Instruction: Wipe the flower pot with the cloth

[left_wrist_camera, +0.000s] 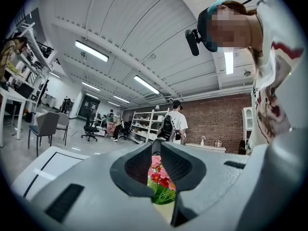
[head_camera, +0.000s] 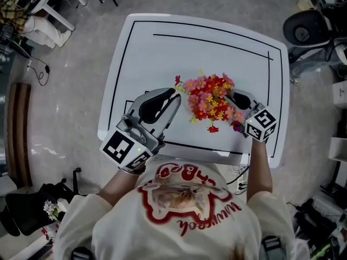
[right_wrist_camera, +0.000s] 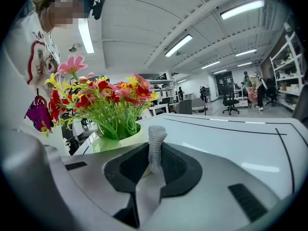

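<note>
Right gripper (right_wrist_camera: 155, 152) tight on grey cloth (right_wrist_camera: 156, 133) beside flower pot (right_wrist_camera: 111, 143); left gripper (left_wrist_camera: 155, 148) closed, empty.

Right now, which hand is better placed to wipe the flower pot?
Right: the right tool pinches the grey mesh cloth beside the pale green flower pot; the left tool is shut, empty.

One white worktop with black lines (head_camera: 162, 47). One pale green flower pot (right_wrist_camera: 116, 143), with one bunch of red, pink and yellow flowers (head_camera: 209, 103) in it. One strip of grey knitted cloth (right_wrist_camera: 157, 146). Two grey plastic claws, the left claw (head_camera: 174, 94) and the right claw (head_camera: 227, 95). Two black-and-white marker cubes, one to each claw: the left cube (head_camera: 124, 148) and the right cube (head_camera: 262, 124). One person in a white printed shirt (head_camera: 181, 199) at the worktop, and one person with a backpack (left_wrist_camera: 174, 124) in the background.
</note>
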`<state>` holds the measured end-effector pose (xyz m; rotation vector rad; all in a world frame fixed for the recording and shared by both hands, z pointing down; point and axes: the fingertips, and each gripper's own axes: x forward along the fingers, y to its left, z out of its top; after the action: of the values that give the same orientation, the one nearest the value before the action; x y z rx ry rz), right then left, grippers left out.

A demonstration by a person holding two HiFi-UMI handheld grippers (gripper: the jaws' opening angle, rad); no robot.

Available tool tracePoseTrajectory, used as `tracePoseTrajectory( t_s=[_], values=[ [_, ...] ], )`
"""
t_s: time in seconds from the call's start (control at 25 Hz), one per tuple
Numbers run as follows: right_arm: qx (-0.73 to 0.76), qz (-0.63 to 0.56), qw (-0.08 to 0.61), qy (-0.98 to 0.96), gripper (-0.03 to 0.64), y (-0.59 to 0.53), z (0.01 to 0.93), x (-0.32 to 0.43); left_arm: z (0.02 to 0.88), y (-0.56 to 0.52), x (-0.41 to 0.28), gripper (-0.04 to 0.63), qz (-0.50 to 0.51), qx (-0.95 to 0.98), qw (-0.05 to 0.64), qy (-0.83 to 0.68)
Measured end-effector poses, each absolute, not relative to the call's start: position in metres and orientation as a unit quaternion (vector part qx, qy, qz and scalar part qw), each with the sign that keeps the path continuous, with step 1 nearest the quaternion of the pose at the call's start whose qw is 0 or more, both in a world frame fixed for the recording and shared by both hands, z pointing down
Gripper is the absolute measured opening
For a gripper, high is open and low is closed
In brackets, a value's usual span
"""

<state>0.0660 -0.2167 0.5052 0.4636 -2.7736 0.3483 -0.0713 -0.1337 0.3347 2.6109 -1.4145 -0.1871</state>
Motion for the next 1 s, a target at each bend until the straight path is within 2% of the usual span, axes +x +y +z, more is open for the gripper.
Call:
tracePoseTrajectory(
  t_s=[1.0],
  values=[
    [0.221, 0.126, 0.143, -0.957, 0.063, -0.200, 0.505, 0.077, 0.336, -0.131, -0.069, 0.061, -0.064, 0.899, 0.087, -0.425]
  ],
)
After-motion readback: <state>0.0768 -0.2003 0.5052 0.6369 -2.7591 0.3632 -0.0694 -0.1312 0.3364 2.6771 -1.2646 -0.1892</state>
